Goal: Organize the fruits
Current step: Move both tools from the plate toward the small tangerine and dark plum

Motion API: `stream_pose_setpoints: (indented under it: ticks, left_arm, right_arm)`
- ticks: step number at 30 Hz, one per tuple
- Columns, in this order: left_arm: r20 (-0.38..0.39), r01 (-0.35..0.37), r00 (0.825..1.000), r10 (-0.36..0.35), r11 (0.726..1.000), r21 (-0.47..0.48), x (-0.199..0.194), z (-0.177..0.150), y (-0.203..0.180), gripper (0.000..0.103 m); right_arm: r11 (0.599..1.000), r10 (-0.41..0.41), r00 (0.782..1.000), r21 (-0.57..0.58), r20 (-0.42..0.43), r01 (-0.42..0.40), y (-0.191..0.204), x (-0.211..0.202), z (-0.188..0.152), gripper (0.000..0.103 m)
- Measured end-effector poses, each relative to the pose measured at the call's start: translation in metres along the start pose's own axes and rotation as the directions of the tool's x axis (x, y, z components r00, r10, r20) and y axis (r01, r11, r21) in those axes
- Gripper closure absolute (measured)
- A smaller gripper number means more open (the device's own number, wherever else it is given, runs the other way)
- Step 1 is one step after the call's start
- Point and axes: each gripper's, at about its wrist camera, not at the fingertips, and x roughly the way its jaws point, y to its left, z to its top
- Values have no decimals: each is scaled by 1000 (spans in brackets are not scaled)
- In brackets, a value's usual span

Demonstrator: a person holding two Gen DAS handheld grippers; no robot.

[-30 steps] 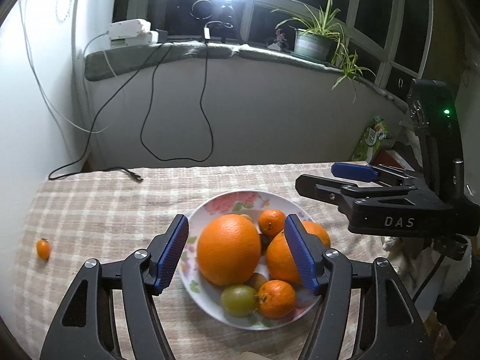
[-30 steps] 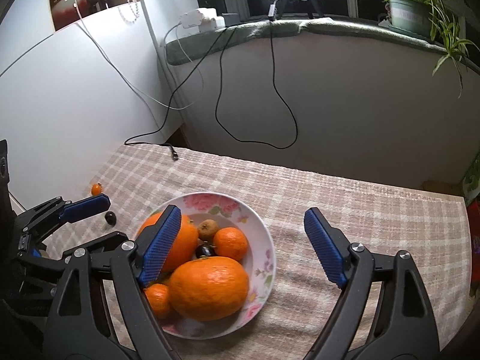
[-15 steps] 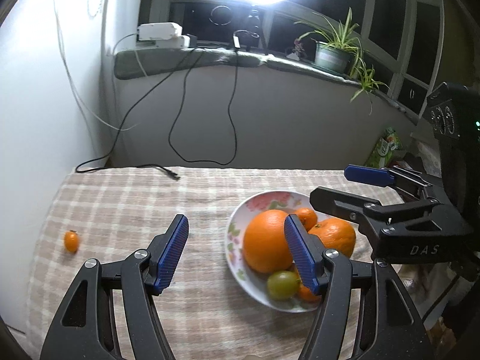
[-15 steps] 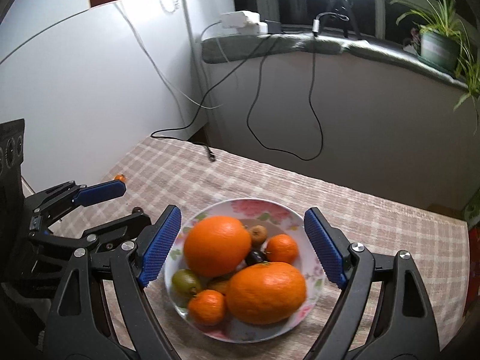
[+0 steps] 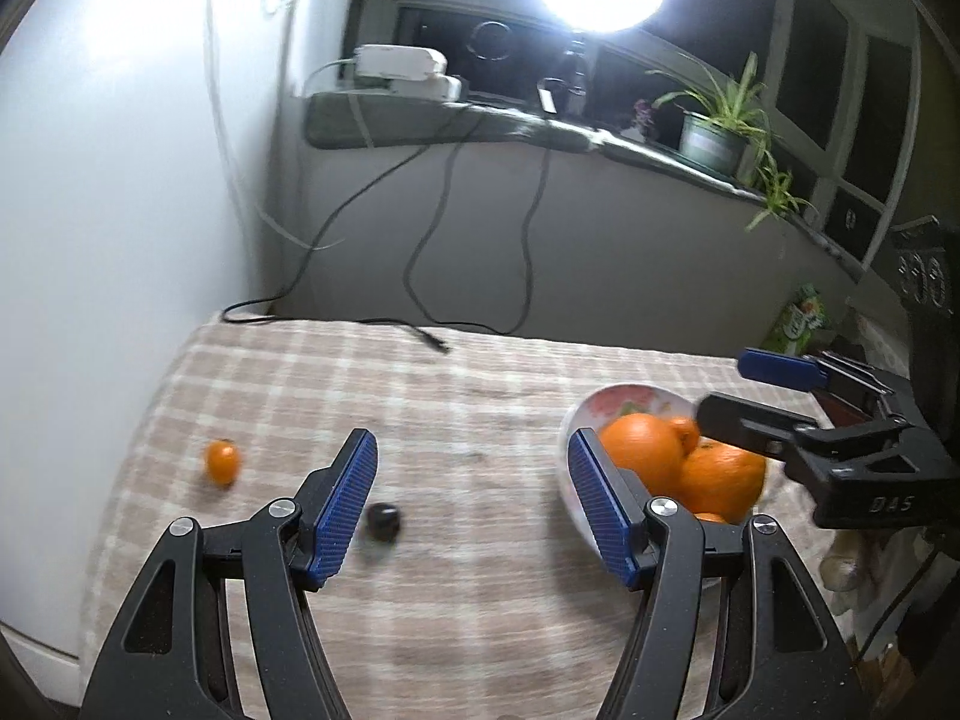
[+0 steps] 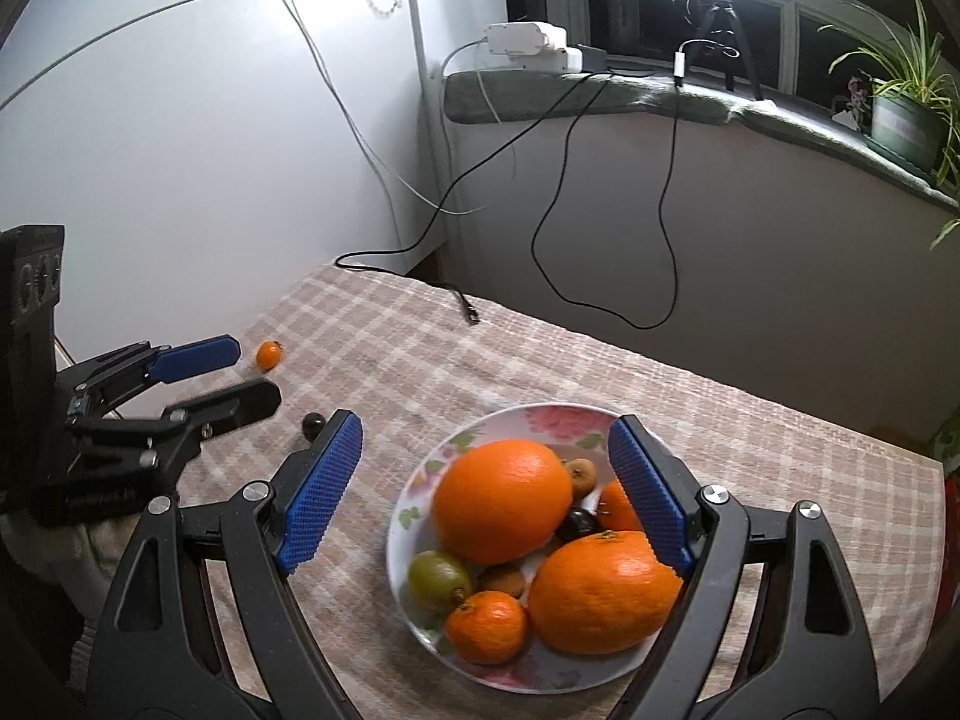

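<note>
The left gripper (image 5: 474, 501) hangs low over the checked tablecloth (image 5: 480, 384) to the left of the floral plate (image 6: 528, 420), pointing forward and slightly down, its blue-padded jaws spread wide and holding nothing. A small dark fruit (image 5: 384, 521), perhaps a grape though the blur makes it hard to say, lies on the cloth just inside the left finger, apparently not touching it, and a small orange kumquat (image 5: 221, 461) sits farther left of the plate, well apart from both jaws. The right gripper (image 6: 486, 489) hovers directly above the plate, tilted downward, jaws released and wide open, grasping nothing; its left finger reaches over the cloth just beside the plate's left rim and its right finger stands over the fruit on the plate's right side. On the plate lie two large oranges (image 6: 503, 501), the second (image 6: 603, 591) nearer the plate's front right, a small mandarin (image 6: 486, 627) at the front rim, a green fruit (image 6: 439, 579) at the left rim, a small brown fruit (image 6: 582, 471) toward the back, and a dark one (image 6: 576, 523) in the middle, all crowded together and touching
</note>
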Motion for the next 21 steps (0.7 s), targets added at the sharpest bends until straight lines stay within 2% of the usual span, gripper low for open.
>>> stream_pose_setpoints:
  ticks: [5, 11, 17, 19, 21]
  left_arm:
    - [0, -35, 999, 35, 997, -65, -4, -4, 38, 37]
    - [-14, -63, 998, 62, 988, -142, -3, -9, 78, 43]
    - [-42, -71, 997, 63, 976, -205, 7, -17, 109, 51]
    - [-55, -71, 997, 61, 976, -207, 11, -20, 115, 59]
    - [-65, -76, 996, 64, 978, -195, 16, -23, 117, 62]
  right_arm:
    - [999, 50, 999, 11, -8, -50, 13, 7, 0, 16]
    - [996, 89, 996, -14, -17, -89, 36, 16, 0, 16]
    - [991, 132, 991, -34, -39, -133, 64, 30, -4, 16]
    - [988, 147, 988, -41, -50, -149, 74, 36, -8, 16]
    - [986, 155, 986, -53, -63, -159, 83, 43, -11, 16]
